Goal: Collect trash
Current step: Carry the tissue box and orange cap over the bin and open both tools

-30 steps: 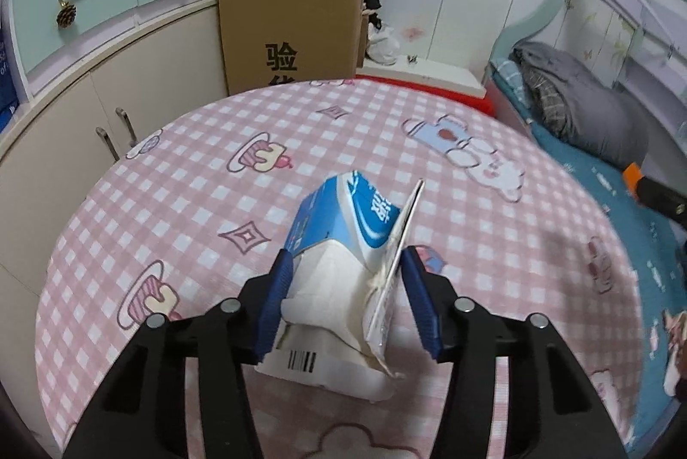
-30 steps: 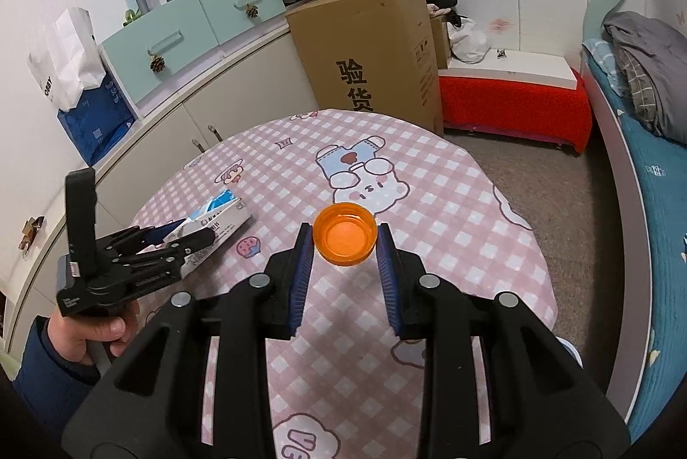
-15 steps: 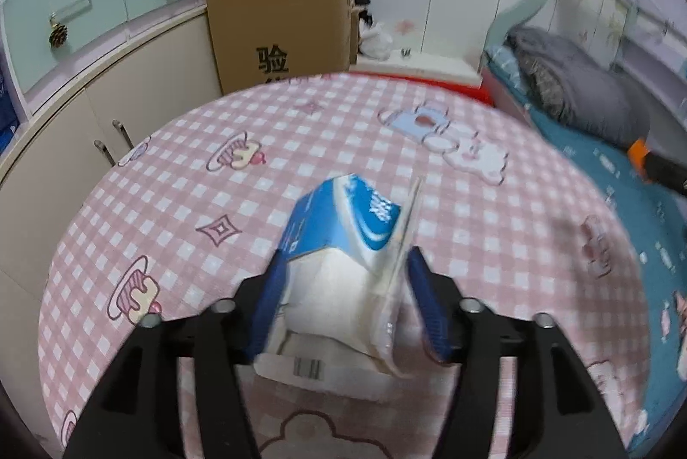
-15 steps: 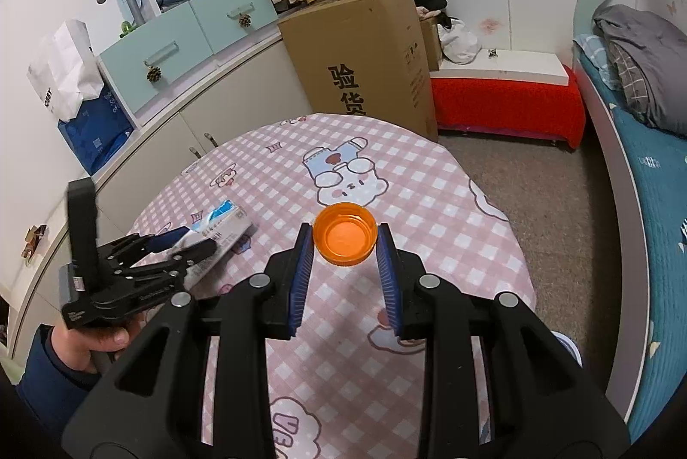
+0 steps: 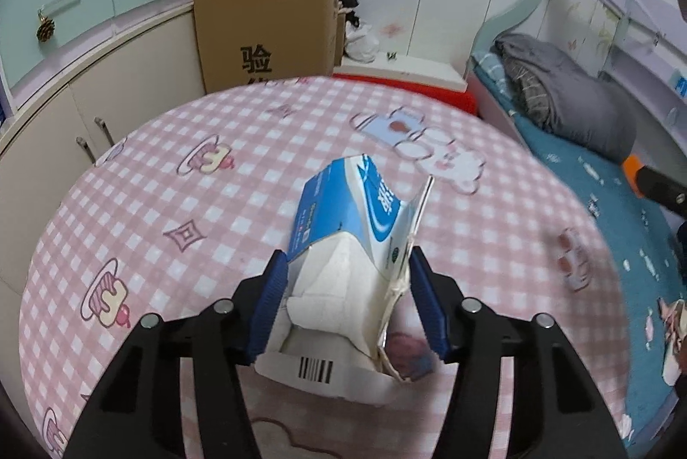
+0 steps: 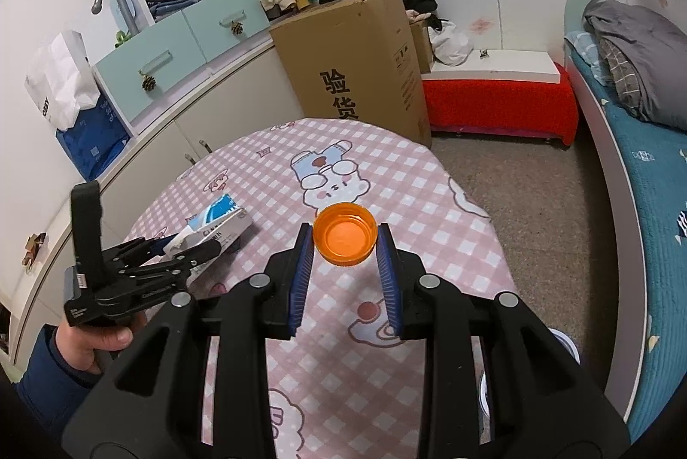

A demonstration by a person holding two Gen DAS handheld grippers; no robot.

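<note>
My left gripper (image 5: 345,278) is shut on a crushed blue and white carton (image 5: 352,240), its torn white end with a barcode toward the camera, held above the pink checked table (image 5: 214,201). My right gripper (image 6: 343,244) is shut on an orange bottle cap (image 6: 345,233), open side facing the camera, held above the table (image 6: 386,175). The left gripper (image 6: 189,248) with the carton (image 6: 219,216) also shows at the left of the right wrist view, in a person's hand.
A large cardboard box (image 6: 356,64) stands beyond the table's far edge. Cabinets with drawers (image 6: 180,42) run along the left. A red bench (image 6: 493,102) and a bed (image 6: 644,167) are on the right, with carpet floor between. A white round rim (image 6: 566,343) shows low right.
Both grippers have risen a little with their loads, and the left gripper's carton stands slightly higher over the table. Neither grip has changed.
</note>
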